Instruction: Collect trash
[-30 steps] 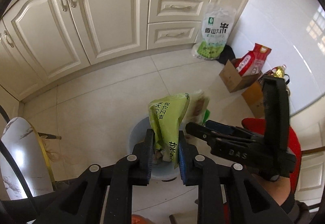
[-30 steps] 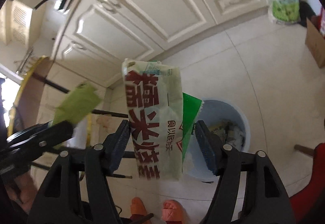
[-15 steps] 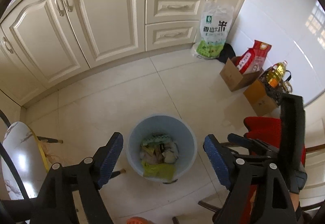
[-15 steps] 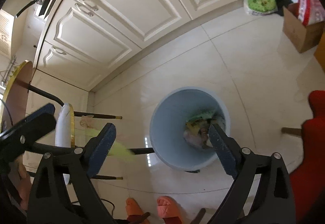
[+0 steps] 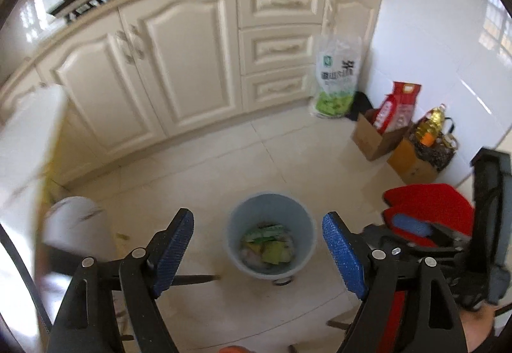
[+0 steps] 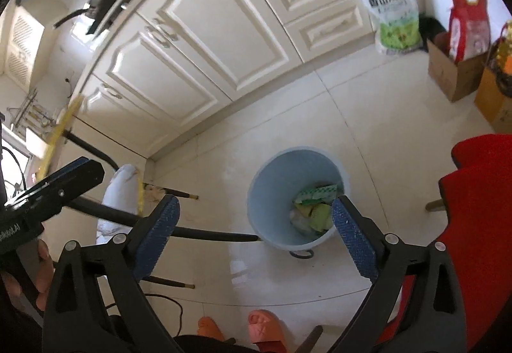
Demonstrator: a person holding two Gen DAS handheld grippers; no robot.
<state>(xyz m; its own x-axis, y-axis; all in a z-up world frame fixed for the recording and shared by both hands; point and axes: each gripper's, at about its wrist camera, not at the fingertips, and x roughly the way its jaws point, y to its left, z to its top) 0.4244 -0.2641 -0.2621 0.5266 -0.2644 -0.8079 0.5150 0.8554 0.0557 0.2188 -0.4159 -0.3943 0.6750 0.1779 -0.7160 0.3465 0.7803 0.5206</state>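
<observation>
- The left gripper [image 5: 257, 252] hangs above the floor with its jaws spread wide and nothing between the blue pads [image 5: 174, 252].
- Seen along its fingers, the pale blue bin [image 5: 270, 233] sits on the tiles straight below the gap, well apart from both fingertips.
- The trash [image 5: 267, 246], green and yellow wrappers with some pale ones, lies in the bottom of the bin, clear of either gripper.
- The right gripper [image 6: 256, 236] is still opening, and nothing is between its jaws.
- From its camera the bin [image 6: 272, 190] lies nearer the right-hand finger, whose tip overlaps the bin's rim in the picture; the wrappers [image 6: 315, 206] show just beside that tip, down inside.
- Cream cabinets [image 5: 179, 65] run behind, a rice bag [image 5: 336, 74] leans at their end, and cardboard boxes [image 5: 374, 142] stand near the white wall.
- Orange slippers [image 6: 256, 329] show at the bottom edge.
</observation>
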